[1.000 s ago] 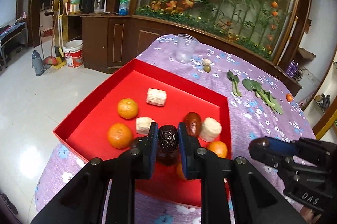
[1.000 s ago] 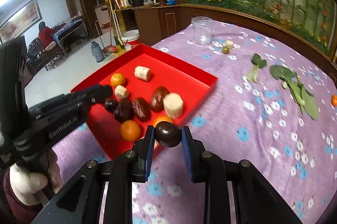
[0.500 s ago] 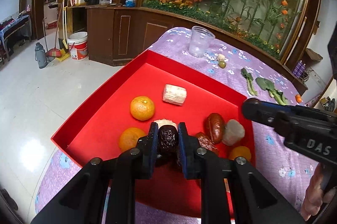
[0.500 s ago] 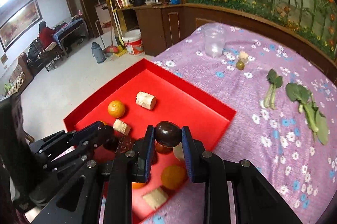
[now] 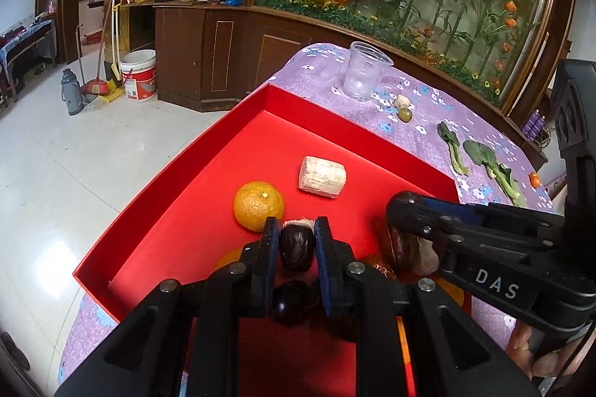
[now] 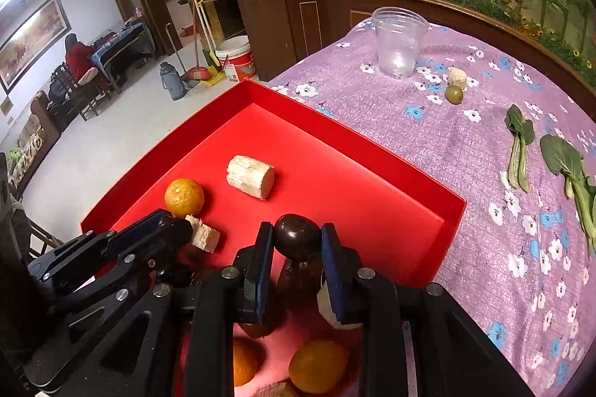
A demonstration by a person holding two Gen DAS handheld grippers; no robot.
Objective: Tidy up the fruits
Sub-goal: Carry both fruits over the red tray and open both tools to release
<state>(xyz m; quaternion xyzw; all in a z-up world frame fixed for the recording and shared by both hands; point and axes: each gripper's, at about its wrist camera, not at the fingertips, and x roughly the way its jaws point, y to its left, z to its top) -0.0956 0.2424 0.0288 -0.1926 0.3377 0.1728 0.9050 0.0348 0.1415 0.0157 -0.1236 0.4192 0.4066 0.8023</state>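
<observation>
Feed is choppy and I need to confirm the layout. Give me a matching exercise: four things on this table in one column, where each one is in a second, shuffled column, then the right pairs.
Things:
1. wrinkled dark date
2. smooth dark fruit
3. clear plastic cup
4. leafy greens

Places:
A. upright on the purple cloth, beyond the red tray
B. clamped in the right gripper
C. lying flat on the cloth, right of the tray
D. clamped in the left gripper

Pairs: 1-D, 2-B, 3-A, 4-C
</observation>
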